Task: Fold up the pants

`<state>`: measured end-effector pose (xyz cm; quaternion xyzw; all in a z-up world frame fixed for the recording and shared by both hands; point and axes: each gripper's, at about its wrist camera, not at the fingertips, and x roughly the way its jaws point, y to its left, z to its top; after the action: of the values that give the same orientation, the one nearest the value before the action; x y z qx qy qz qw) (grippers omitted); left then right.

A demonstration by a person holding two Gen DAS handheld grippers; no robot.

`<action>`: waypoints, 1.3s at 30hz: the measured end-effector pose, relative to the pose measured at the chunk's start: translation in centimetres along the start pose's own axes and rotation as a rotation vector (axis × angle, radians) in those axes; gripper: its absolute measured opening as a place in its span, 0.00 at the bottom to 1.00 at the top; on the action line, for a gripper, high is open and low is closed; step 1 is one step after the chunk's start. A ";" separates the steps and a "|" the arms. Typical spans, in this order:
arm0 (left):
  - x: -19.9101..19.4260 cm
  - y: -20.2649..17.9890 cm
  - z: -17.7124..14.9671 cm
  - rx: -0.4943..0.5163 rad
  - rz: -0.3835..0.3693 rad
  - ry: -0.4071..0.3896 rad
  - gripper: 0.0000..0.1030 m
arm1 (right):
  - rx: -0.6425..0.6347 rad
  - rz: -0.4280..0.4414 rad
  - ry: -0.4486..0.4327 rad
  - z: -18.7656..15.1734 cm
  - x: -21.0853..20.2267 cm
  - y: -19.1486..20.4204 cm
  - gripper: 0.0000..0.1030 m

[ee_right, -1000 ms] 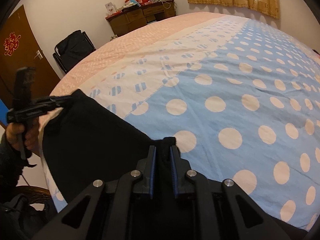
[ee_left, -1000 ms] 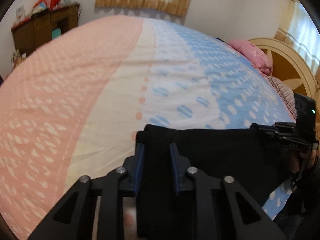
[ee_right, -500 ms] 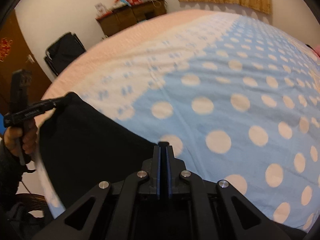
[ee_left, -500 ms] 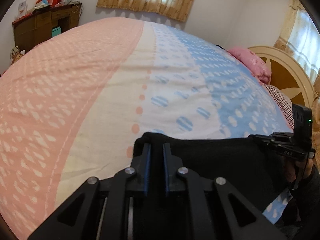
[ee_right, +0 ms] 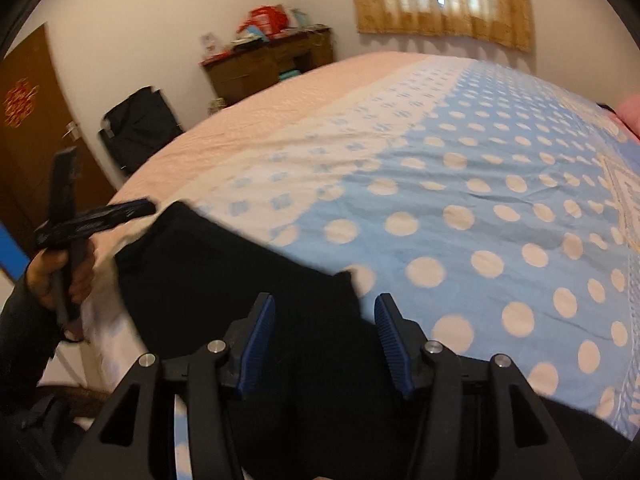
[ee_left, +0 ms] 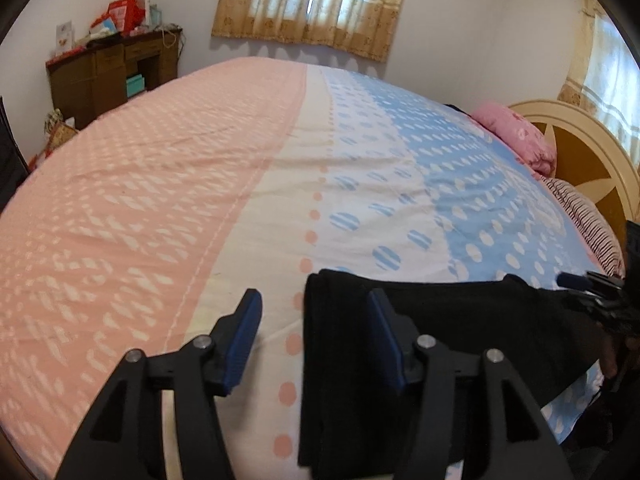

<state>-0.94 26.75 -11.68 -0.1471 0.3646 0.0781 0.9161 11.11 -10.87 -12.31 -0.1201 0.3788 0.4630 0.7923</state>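
My two wrist views sit low and close, looking down my fingers. Both share the black pants [ee_left: 440,320] and bed [ee_left: 160,200].

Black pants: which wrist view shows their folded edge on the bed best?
The left wrist view: the black pants show a sharp folded edge across the bedspread. The right wrist view shows them motion-blurred.

Pants [ee_left: 460,344] lie on the near edge of the bed [ee_left: 200,200], pillows [ee_left: 516,136] far right, desk [ee_left: 108,72] behind.
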 end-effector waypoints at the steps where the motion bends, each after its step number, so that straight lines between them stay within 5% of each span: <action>1: -0.3 -0.3 -0.1 0.011 0.001 -0.007 0.56 | -0.017 0.015 0.004 -0.5 -0.4 0.7 0.52; 7: 0.4 -2.7 -1.1 0.077 0.005 0.024 0.63 | -0.121 0.072 0.101 -4.0 0.8 4.2 0.52; 10: 2.7 -2.9 -2.1 0.104 0.066 0.118 0.64 | -0.116 0.059 0.217 -5.9 3.8 4.3 0.53; 17: 1.6 -3.3 -1.5 0.095 0.045 0.086 0.67 | -0.118 0.019 0.099 -5.3 1.0 3.4 0.53; 26: 1.0 -9.2 -0.4 0.179 -0.067 0.089 0.70 | 0.264 -0.247 -0.173 -5.5 -9.5 -8.9 0.53; 35: 3.4 -18.3 -0.2 0.342 -0.225 0.126 0.71 | 0.675 -0.611 -0.321 -15.2 -28.2 -22.1 0.53; 39: 5.1 -20.0 -0.6 0.341 -0.253 0.165 0.71 | 0.800 -0.796 -0.282 -19.4 -34.1 -27.2 0.53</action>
<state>7.36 7.82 -11.34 -0.0407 0.4249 -0.1123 0.8973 14.37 -58.09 -5.72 0.1182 0.3409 -0.0379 0.9319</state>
